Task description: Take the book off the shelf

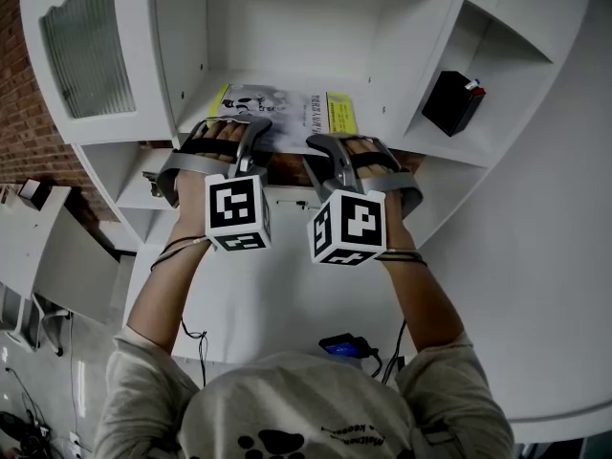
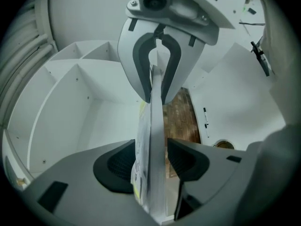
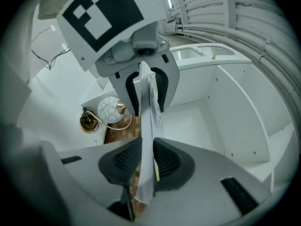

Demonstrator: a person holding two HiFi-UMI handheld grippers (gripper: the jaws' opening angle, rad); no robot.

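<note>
The book [image 1: 282, 111] lies flat at the front of the shelf [image 1: 378, 127]. Your right gripper [image 3: 143, 161] pinches it; your left gripper [image 2: 149, 163] straddles it with jaws spread (pads not pressing). Close the left before pulling straight out, level.

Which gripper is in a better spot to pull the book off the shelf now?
The right gripper: its jaws are closed on the edge of the book. The left gripper has its jaws apart around it, not pressing.

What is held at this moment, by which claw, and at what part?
The right claw pinches the book by its front edge. The left claw straddles that edge, open, not gripping.
</note>
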